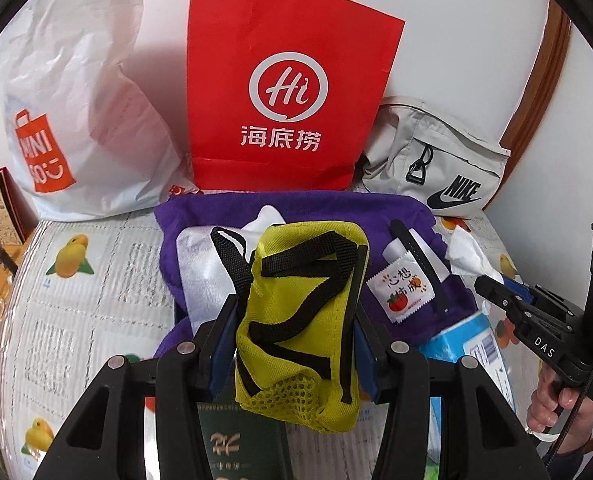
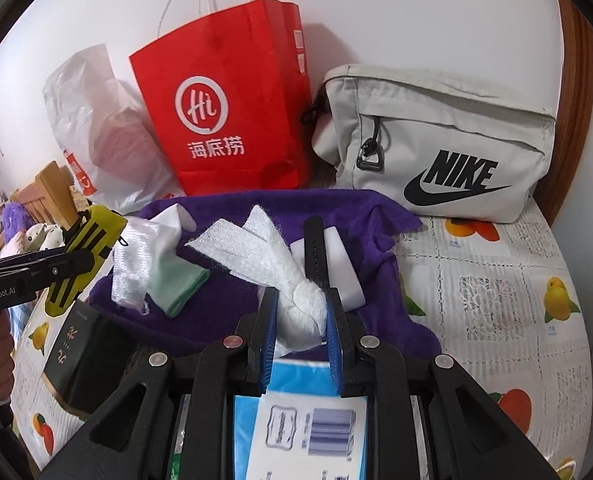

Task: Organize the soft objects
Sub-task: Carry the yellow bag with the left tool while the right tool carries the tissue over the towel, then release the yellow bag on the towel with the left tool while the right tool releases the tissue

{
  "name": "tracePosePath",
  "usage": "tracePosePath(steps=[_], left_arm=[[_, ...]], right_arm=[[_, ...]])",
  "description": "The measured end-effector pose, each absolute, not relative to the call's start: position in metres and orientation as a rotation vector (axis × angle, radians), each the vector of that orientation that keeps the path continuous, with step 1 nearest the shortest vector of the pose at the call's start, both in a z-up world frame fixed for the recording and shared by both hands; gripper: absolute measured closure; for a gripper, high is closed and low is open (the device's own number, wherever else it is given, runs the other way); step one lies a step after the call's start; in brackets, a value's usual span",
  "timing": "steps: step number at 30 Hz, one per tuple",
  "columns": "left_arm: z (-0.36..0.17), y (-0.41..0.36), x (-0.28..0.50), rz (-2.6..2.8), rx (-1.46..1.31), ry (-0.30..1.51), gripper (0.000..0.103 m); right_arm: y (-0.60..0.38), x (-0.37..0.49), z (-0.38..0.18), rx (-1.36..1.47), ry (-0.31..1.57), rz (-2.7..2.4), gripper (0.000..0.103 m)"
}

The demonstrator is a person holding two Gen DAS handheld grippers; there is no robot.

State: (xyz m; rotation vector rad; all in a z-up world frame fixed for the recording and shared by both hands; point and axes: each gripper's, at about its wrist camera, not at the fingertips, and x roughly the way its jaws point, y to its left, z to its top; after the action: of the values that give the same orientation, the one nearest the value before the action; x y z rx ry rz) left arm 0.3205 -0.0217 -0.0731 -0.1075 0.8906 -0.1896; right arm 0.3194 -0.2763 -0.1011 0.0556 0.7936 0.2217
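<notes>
Gripping yellow pouch [image 1: 296, 320] in left claw [image 1: 292, 344], long axis toward red bag [image 1: 292, 92] at upper centre; right claw [image 2: 302, 320] pinching white tissue [image 2: 280, 268], grey Nike bag [image 2: 436, 140] upper right, nearer right claw

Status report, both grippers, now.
Left gripper shut on yellow pouch. Right gripper shut on white tissue. Purple towel cluttered; red bag behind.
</notes>
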Motion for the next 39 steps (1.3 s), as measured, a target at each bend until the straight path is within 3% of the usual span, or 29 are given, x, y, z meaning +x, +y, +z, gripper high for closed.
tracePosePath(steps=[39], left_arm=[[-0.133,-0.048,0.406,-0.185,-0.075,1.035,0.049]], right_arm=[[-0.270,0.404,-0.147,-0.023,0.963,0.204,0.078]])
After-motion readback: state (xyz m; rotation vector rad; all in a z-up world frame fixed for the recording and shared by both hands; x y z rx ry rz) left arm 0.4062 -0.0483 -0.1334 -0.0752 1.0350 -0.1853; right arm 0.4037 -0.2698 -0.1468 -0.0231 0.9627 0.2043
